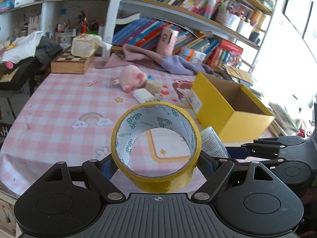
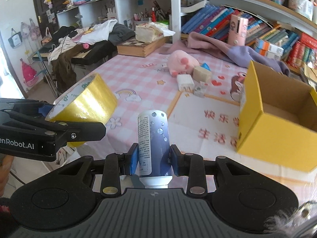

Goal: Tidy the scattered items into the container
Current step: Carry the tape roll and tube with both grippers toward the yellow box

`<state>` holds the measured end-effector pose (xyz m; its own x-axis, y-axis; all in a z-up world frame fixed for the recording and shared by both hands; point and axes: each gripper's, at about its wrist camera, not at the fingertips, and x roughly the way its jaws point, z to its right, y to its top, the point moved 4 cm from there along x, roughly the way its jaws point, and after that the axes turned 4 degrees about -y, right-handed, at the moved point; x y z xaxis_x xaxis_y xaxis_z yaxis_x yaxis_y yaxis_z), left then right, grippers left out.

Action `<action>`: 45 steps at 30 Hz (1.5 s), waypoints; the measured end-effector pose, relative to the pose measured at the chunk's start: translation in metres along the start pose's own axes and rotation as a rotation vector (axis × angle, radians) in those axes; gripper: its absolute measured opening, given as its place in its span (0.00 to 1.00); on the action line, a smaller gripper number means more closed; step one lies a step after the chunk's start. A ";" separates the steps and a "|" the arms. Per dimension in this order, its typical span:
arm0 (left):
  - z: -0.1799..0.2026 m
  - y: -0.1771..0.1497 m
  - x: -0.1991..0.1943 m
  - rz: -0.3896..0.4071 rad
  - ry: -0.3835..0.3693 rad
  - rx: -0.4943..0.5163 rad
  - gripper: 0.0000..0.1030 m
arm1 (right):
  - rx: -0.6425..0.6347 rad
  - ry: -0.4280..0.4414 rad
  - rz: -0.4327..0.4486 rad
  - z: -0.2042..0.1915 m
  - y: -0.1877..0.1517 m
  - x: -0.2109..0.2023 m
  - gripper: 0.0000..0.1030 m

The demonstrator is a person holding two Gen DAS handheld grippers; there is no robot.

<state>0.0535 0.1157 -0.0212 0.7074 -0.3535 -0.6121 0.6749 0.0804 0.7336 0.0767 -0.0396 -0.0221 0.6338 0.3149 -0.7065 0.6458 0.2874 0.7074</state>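
My left gripper (image 1: 156, 162) is shut on a yellow tape roll (image 1: 156, 170) and holds it above the pink checked table; the roll also shows in the right wrist view (image 2: 85, 103). My right gripper (image 2: 153, 158) is shut on a blue-and-white bottle (image 2: 153, 138), whose tip shows in the left wrist view (image 1: 213, 142). The open yellow cardboard box (image 1: 245, 123) stands to the right, also in the right wrist view (image 2: 267, 130), and looks empty. A pink plush toy (image 2: 182, 62), a beige block (image 2: 202, 73), a white charger (image 2: 185, 82) and a small wrapped item (image 2: 200, 88) lie mid-table.
A purple cloth (image 2: 237, 53) lies at the back by a pink bottle (image 2: 237, 29). A wooden chessboard box (image 2: 140, 46) with a tissue pack stands back left. Bookshelves run behind. A keyboard with clothes (image 2: 75, 45) is left of the table.
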 end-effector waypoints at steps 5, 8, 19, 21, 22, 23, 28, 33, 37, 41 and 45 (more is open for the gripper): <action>0.014 -0.009 -0.008 -0.015 -0.020 0.035 0.81 | 0.046 -0.019 0.006 0.004 -0.013 -0.017 0.30; 0.017 -0.011 -0.015 -0.003 -0.019 0.041 0.81 | 0.057 -0.024 0.009 0.005 -0.017 -0.023 0.30; 0.036 -0.016 -0.013 -0.016 -0.068 0.068 0.81 | 0.087 -0.072 0.013 0.014 -0.035 -0.044 0.30; 0.043 -0.018 -0.009 -0.030 -0.090 0.080 0.81 | 0.103 -0.089 0.011 0.018 -0.041 -0.049 0.30; 0.047 -0.019 -0.007 -0.038 -0.103 0.089 0.81 | 0.114 -0.099 0.009 0.021 -0.044 -0.051 0.30; 0.051 -0.020 -0.005 -0.044 -0.114 0.099 0.81 | 0.127 -0.108 0.006 0.024 -0.047 -0.053 0.30; 0.070 -0.026 0.002 -0.068 -0.165 0.144 0.81 | 0.190 -0.155 -0.003 0.038 -0.064 -0.064 0.30; 0.089 -0.029 0.009 -0.095 -0.222 0.192 0.81 | 0.252 -0.211 0.001 0.050 -0.080 -0.079 0.30; 0.103 -0.032 0.014 -0.108 -0.268 0.220 0.81 | 0.292 -0.254 -0.005 0.058 -0.090 -0.089 0.30; 0.115 -0.035 0.019 -0.129 -0.312 0.239 0.81 | 0.323 -0.296 -0.010 0.064 -0.101 -0.100 0.30; 0.129 -0.039 0.022 -0.142 -0.357 0.268 0.81 | 0.364 -0.335 -0.017 0.071 -0.112 -0.110 0.30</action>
<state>0.0158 -0.0153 -0.0252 0.4636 -0.6461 -0.6063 0.6487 -0.2186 0.7290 -0.0351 -0.1708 -0.0248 0.6853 -0.0127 -0.7281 0.7262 -0.0636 0.6846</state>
